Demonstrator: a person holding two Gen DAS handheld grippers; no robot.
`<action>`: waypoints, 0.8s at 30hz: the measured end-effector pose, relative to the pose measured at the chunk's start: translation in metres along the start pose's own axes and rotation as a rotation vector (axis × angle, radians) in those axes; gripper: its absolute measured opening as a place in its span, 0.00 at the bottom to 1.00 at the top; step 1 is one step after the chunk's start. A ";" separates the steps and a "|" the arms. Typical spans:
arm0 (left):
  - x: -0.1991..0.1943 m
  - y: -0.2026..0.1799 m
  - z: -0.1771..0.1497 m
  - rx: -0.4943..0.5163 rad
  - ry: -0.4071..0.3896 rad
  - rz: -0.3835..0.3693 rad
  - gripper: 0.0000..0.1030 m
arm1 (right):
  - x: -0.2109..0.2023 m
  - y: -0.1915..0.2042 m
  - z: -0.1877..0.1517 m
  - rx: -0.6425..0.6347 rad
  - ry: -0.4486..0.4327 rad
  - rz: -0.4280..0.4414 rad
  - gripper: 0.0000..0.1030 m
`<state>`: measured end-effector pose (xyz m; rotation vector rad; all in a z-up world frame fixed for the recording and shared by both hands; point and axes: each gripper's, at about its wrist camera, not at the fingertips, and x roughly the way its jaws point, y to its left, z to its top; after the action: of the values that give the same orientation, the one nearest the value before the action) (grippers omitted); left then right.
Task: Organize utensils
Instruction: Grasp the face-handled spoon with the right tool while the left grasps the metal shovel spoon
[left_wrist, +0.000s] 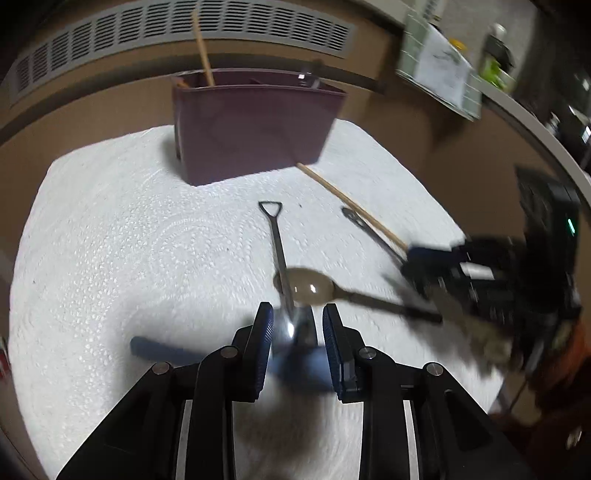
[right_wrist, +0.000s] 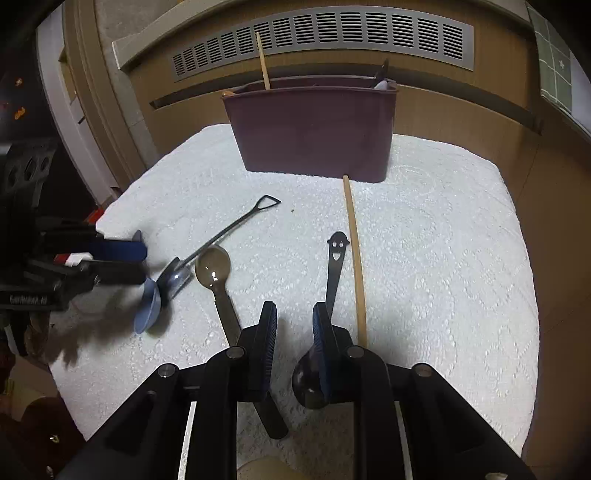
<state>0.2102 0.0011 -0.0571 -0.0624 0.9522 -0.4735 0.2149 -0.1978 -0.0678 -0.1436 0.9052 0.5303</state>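
A maroon organizer bin (right_wrist: 314, 125) stands at the far side of the white mat and holds an upright chopstick (right_wrist: 263, 62). On the mat lie a shovel-handled metal spoon (left_wrist: 277, 240), a blue spoon (left_wrist: 155, 350), a translucent brown spoon (right_wrist: 212, 266), a black smiley-handled spoon (right_wrist: 335, 258) and a loose chopstick (right_wrist: 354, 258). My left gripper (left_wrist: 297, 330) is open just over the shovel spoon's bowl, pads clear of it. My right gripper (right_wrist: 294, 325) is open with bare mat in its gap. The smiley spoon runs under its right finger, the brown spoon's handle under its left.
The white textured mat (right_wrist: 443, 240) covers a brown surface, and behind the bin is a wall with a slatted vent (right_wrist: 332, 33). A dark utensil (right_wrist: 384, 74) pokes from the bin's right end. The left gripper (right_wrist: 122, 262) shows at the mat's left edge.
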 end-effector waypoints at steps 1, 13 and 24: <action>0.006 0.001 0.004 -0.016 0.005 0.006 0.28 | -0.002 -0.001 -0.002 0.007 -0.004 -0.004 0.18; 0.067 -0.017 0.048 0.012 0.101 0.232 0.27 | 0.005 -0.008 0.003 0.017 -0.001 -0.057 0.18; 0.063 -0.011 0.047 -0.020 0.126 0.255 0.27 | 0.028 -0.012 0.015 0.004 0.033 -0.144 0.06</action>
<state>0.2739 -0.0425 -0.0755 0.0714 1.0718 -0.2338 0.2458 -0.1925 -0.0817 -0.2128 0.9199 0.3937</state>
